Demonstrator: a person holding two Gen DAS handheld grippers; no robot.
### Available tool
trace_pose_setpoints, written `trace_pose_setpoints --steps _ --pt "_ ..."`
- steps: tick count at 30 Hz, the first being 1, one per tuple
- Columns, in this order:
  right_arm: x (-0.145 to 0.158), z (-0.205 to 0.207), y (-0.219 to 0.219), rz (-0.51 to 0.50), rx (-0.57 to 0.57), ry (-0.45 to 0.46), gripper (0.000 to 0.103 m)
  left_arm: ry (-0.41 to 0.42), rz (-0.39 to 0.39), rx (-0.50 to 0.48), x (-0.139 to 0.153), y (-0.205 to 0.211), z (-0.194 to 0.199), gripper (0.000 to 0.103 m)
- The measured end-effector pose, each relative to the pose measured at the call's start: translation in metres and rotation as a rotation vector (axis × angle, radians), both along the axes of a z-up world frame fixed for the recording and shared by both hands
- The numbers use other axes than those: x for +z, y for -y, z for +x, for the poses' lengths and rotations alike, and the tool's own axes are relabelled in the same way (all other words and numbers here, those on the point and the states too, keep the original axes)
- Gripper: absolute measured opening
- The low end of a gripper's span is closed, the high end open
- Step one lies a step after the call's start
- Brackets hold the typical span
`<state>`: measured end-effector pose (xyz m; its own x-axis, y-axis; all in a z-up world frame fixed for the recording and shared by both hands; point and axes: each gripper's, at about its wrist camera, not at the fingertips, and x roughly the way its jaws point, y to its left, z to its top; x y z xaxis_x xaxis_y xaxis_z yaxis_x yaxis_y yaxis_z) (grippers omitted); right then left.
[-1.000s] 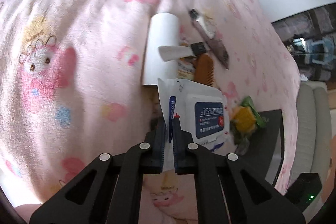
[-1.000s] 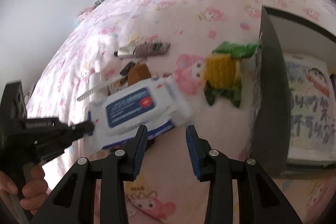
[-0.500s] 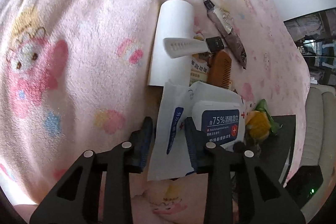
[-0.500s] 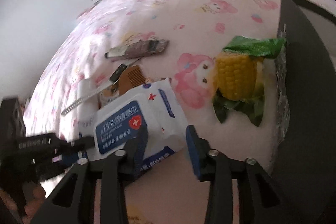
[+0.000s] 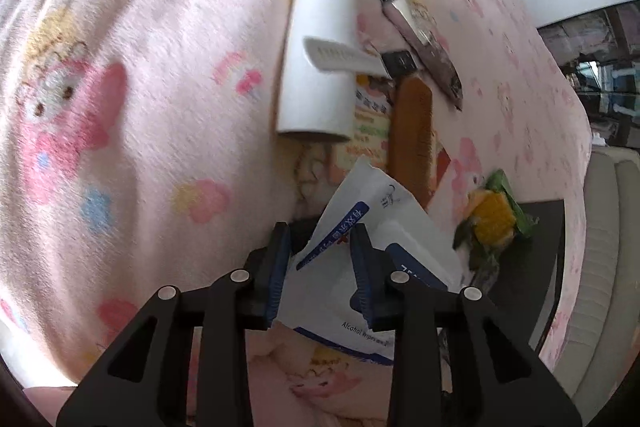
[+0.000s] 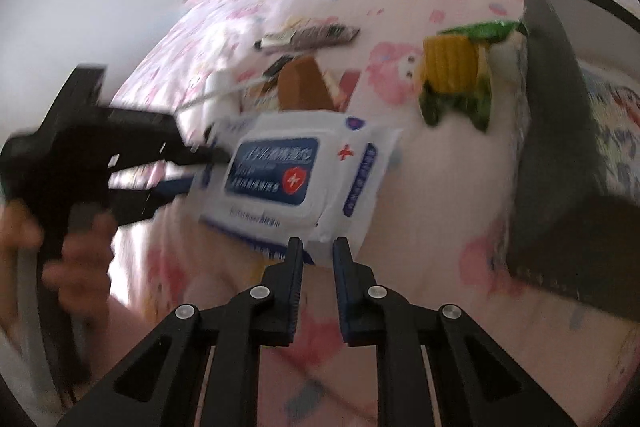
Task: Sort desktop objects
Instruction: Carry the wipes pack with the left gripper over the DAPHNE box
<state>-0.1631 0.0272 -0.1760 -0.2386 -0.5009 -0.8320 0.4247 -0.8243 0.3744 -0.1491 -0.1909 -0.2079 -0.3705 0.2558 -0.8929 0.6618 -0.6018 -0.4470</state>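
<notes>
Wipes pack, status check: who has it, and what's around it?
Left gripper open, fingers astride wipes pack edge. Right gripper nearly closed on its near corner. Corn toy, black box alongside.

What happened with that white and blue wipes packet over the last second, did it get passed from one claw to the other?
Yes. The left gripper, clamped on the wipes packet a second ago, has opened, its fingers now apart around the packet's edge. The right gripper, open before, has narrowed onto the near corner; a firm grip is unclear. The toy corn, brown comb and white roll stayed put.
</notes>
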Motion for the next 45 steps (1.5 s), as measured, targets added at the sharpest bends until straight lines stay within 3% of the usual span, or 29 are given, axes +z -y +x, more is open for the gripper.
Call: trace_pose_setpoints --steps 8,12,15,17,19,23,25,32,36,38,41,45 --pt "0.010 -0.014 -0.021 -0.023 -0.101 -0.004 0.015 -0.008 -0.003 -0.014 0.002 -0.003 0.000 0.030" --pt "-0.010 -0.033 -0.016 -0.018 -0.135 0.046 0.038 -0.001 -0.015 -0.023 -0.003 -0.005 0.000 0.033" --pt "-0.025 -0.041 -0.010 -0.053 -0.142 0.081 0.045 0.006 -0.017 -0.028 -0.006 -0.004 -0.001 0.036" --pt "-0.024 -0.041 -0.007 -0.069 -0.137 0.064 0.045 0.006 -0.020 -0.028 -0.006 -0.004 -0.001 0.036" --pt "-0.020 -0.040 -0.005 -0.080 -0.127 0.050 0.030 -0.001 -0.030 -0.037 -0.003 -0.005 0.000 0.035" --pt "-0.003 -0.024 -0.009 -0.068 -0.083 0.009 0.021 -0.021 -0.016 -0.078 0.002 -0.012 0.004 0.034" --pt "0.003 -0.013 -0.016 -0.073 -0.062 0.001 0.020 -0.031 0.006 -0.118 0.003 -0.020 0.005 0.039" --pt "0.016 0.019 -0.063 -0.081 -0.090 0.008 0.019 -0.056 -0.002 -0.301 0.012 -0.074 0.014 0.039" --pt "0.027 0.029 -0.072 -0.114 -0.071 -0.008 0.019 -0.044 -0.134 -0.387 0.018 -0.103 0.016 0.044" --pt "0.031 0.034 -0.073 -0.084 -0.059 -0.035 0.019 -0.041 -0.168 -0.370 0.020 -0.103 0.017 0.044" --pt "0.021 0.030 -0.075 -0.031 -0.083 -0.035 0.021 -0.047 -0.086 -0.269 0.016 -0.081 0.022 0.044" --pt "-0.010 0.010 -0.087 -0.015 -0.159 0.055 0.031 -0.025 -0.060 -0.256 0.011 -0.076 0.022 0.044"
